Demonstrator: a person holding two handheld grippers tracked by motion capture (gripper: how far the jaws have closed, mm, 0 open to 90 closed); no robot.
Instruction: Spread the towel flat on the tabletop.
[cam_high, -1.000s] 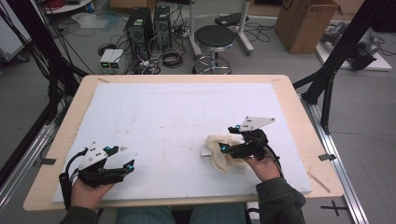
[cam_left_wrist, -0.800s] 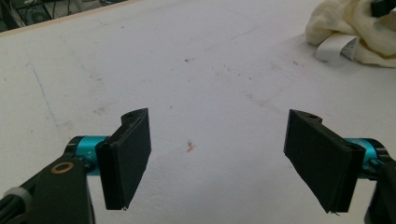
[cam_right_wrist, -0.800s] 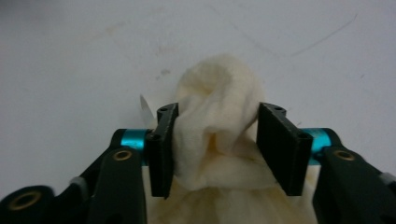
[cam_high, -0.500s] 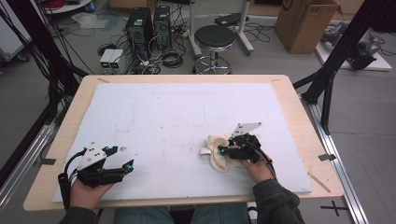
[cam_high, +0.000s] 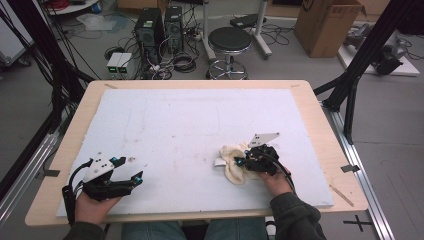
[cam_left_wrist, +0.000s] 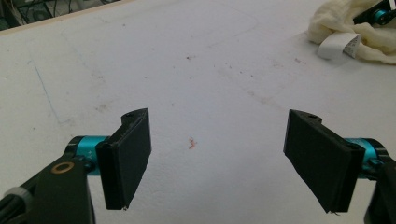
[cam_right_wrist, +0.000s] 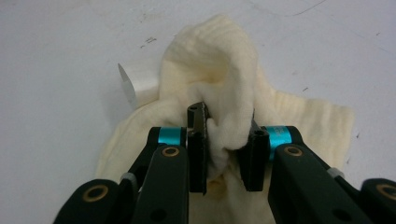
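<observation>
Right gripper (cam_high: 243, 161): lower right of centre in the high view, held in the person's right hand (cam_high: 274, 181). Its jaws are closed onto a raised fold of a cream ribbed cloth (cam_high: 234, 161). In the right gripper view, the right gripper (cam_right_wrist: 227, 140) pinches the cloth (cam_right_wrist: 219, 79) between both black pads at frame centre; the remaining fabric lies crumpled on the white table surface (cam_right_wrist: 60, 56). A white label tab (cam_right_wrist: 137, 84) projects from the cloth at its left edge.

Left gripper (cam_high: 135, 176): lower left of the high view, held in the left hand (cam_high: 92, 205), well apart from the cloth. In the left gripper view, the left gripper (cam_left_wrist: 217, 158) has its jaws spread wide with bare table surface between them. The cloth (cam_left_wrist: 345, 28) and its tab (cam_left_wrist: 337, 45) appear in the upper right corner.
</observation>
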